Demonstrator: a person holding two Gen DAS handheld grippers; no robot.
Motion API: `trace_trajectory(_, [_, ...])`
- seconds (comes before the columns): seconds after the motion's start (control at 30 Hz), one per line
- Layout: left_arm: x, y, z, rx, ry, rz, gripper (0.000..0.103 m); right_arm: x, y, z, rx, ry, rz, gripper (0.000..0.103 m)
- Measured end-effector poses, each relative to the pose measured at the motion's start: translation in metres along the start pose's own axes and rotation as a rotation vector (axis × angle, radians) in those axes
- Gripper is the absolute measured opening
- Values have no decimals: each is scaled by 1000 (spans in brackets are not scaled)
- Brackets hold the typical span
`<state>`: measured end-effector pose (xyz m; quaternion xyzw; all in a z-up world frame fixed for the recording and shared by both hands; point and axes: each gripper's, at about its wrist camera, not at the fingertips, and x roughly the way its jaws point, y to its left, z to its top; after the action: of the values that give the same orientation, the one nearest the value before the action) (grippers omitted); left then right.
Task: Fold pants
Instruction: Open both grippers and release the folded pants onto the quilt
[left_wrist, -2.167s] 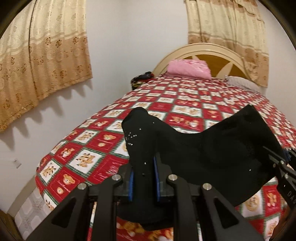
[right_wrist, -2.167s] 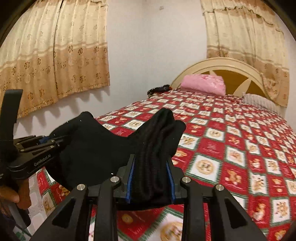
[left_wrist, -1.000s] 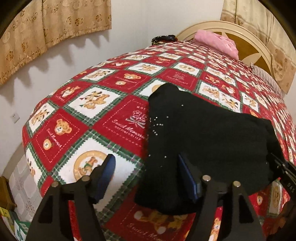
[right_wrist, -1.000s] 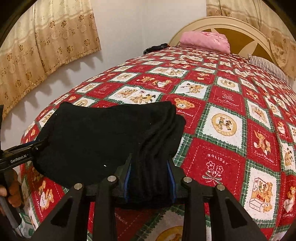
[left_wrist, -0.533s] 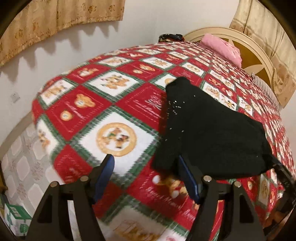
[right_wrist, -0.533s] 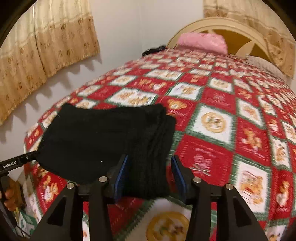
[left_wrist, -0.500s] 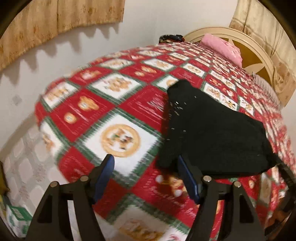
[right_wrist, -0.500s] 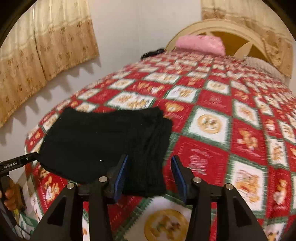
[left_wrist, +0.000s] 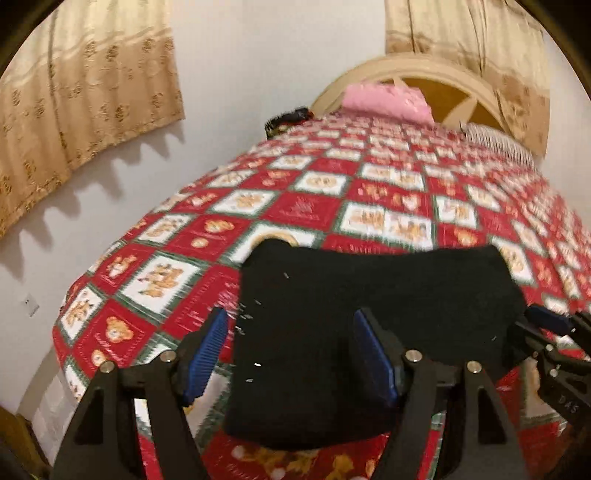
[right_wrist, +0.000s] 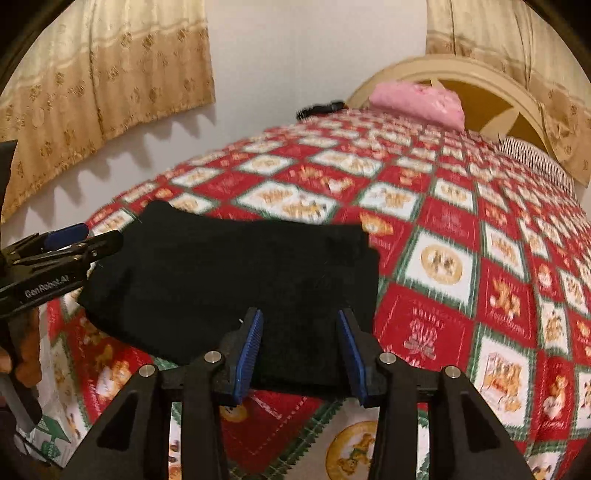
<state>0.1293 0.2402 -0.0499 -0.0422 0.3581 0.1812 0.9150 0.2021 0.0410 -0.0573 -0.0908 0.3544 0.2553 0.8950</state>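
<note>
The black pants (left_wrist: 369, 317) lie folded in a flat rectangle on the near corner of the red teddy-bear bedspread (left_wrist: 388, 192). They also show in the right wrist view (right_wrist: 236, 280). My left gripper (left_wrist: 291, 354) is open, its blue pads apart over the near left end of the pants, holding nothing. My right gripper (right_wrist: 301, 350) is open over the near right end of the pants, holding nothing. Each gripper shows at the edge of the other's view: the right one (left_wrist: 554, 343) and the left one (right_wrist: 55, 254).
A pink pillow (right_wrist: 417, 99) and a striped pillow (right_wrist: 535, 158) lie at the cream headboard (right_wrist: 480, 85). A dark item (right_wrist: 317, 109) sits at the bed's far left edge. White wall and gold curtains (right_wrist: 92, 85) stand left. The bed edge drops off near me.
Both grippers have let go of the pants, which now lie flat on the bed. Both have drawn back and tilted up a little since half a second ago.
</note>
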Motion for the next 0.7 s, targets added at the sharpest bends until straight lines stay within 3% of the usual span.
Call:
trace_trajectory(0.13, [15,2,-16,-2,65,8,74,5,-1,-6,-6,14,-9,44])
trace_trajectory(0.23, [11,4,-26,-24,67,-7,76,8,4,-9,-35,14,-34,44])
trace_trajectory(0.5, [15,15,-38,-127,75,16,98,9,10,-12,-55,12,-56,45])
trace_trajectory(0.7, [19,17,-37,-142,79,32,103,6,15,-14,-63,17,-80,51])
